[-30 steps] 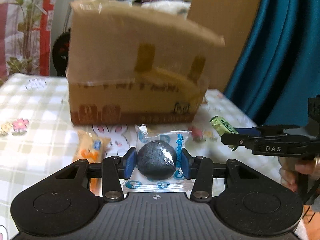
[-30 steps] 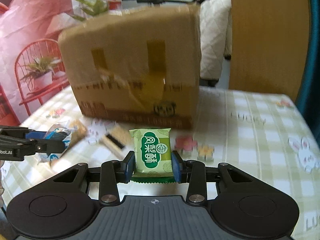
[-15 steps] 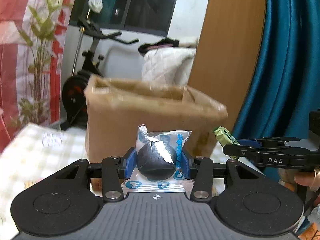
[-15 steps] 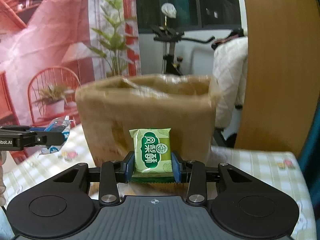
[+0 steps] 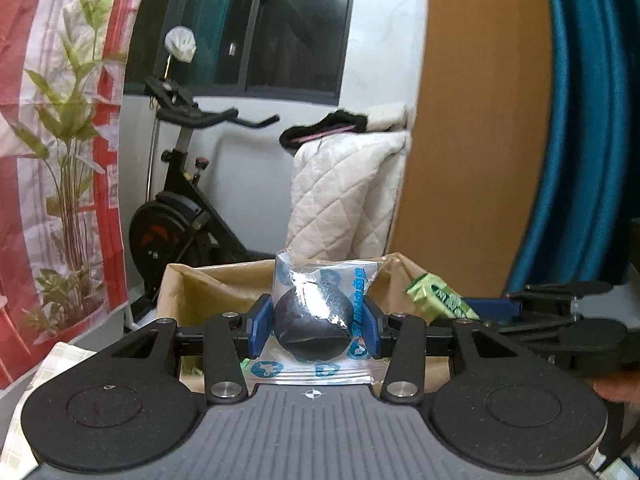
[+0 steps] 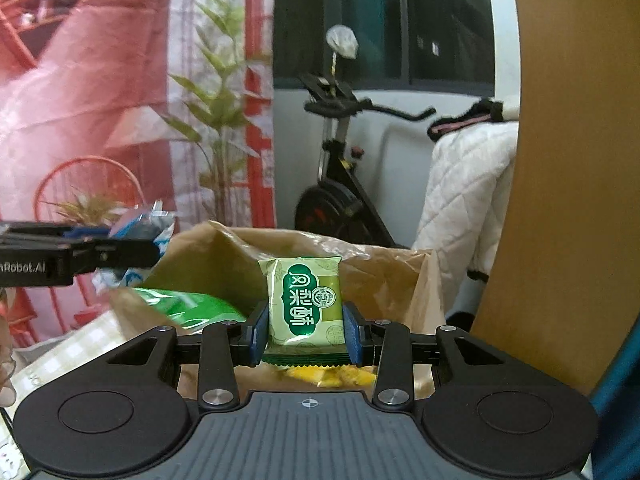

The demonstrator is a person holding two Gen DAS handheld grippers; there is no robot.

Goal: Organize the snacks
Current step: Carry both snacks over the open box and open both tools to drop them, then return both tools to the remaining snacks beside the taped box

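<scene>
Two wrapped snacks are held over the open top of a brown cardboard box (image 5: 224,280), one in each gripper. On the left, the left gripper (image 5: 312,326) has its blue-padded fingers (image 5: 258,326) pressed against a dark round cake (image 5: 314,328) sealed in a crinkly clear wrapper printed with blue figures; the glossy film stands up above the pads and spreads flat below them. From the right wrist camera this same gripper shows side-on at the left edge, its packet just beside the box's rim. Inside the box lie a shiny green foil bag (image 6: 188,308) and a yellow packet (image 6: 332,376), partly hidden. Farther right, the right gripper (image 6: 306,338) clamps a flat, square, pale-green pastry packet (image 6: 306,304) upright between its pads, white lettering on a darker green label. A strip of checked cloth on the bench (image 6: 64,352) shows at the lower left. Behind stand an exercise bike (image 5: 180,216), a quilted white cover (image 5: 344,192) and a smooth wooden panel (image 5: 480,128).
</scene>
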